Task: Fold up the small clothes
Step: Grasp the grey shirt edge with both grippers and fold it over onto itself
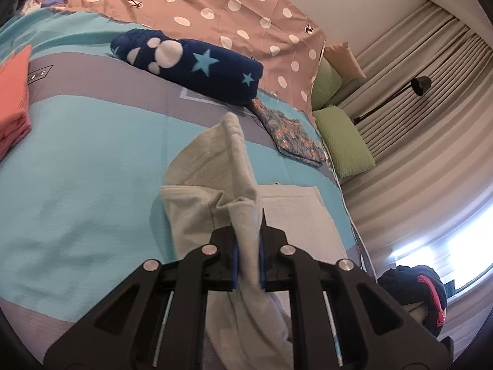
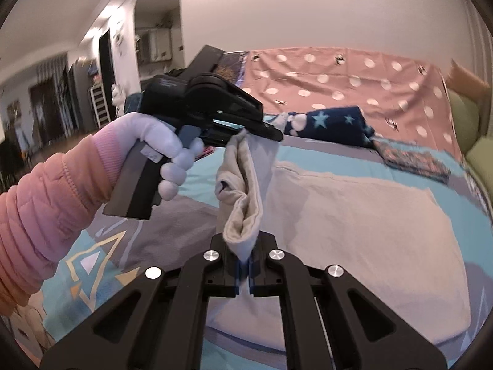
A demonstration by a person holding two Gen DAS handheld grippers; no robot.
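Judging by the bed [image 1: 77, 160], the folding is partly done: an orange garment [image 1: 14, 92] lies in a neat folded stack at the left edge of the left wrist view, and a dark blue starred piece [image 1: 197, 67] sits bundled near the dotted pink sheet [image 1: 215, 9] (whether that one counts as finished I cannot tell). A patterned item [image 1: 289, 137] lies flat beside the green cushions [image 1: 342, 141]. The piece in hand, a pale beige garment [image 2: 243, 182], is mid-fold at best: one part is lifted clear of the bed and strung between the two tools, while the rest lies spread on the cover below [image 2: 354, 212]. The crease and the laying flat are not yet done.

The left gripper [image 1: 249, 252] has its fingers clenched on a bunched ridge of the beige cloth, blue pads pressing it from both sides. The right gripper [image 2: 245, 269] is likewise clamped tight, pinching a thinner edge of the same cloth. A gloved hand [image 2: 166, 151] in a pink sleeve grips the left tool's handle.
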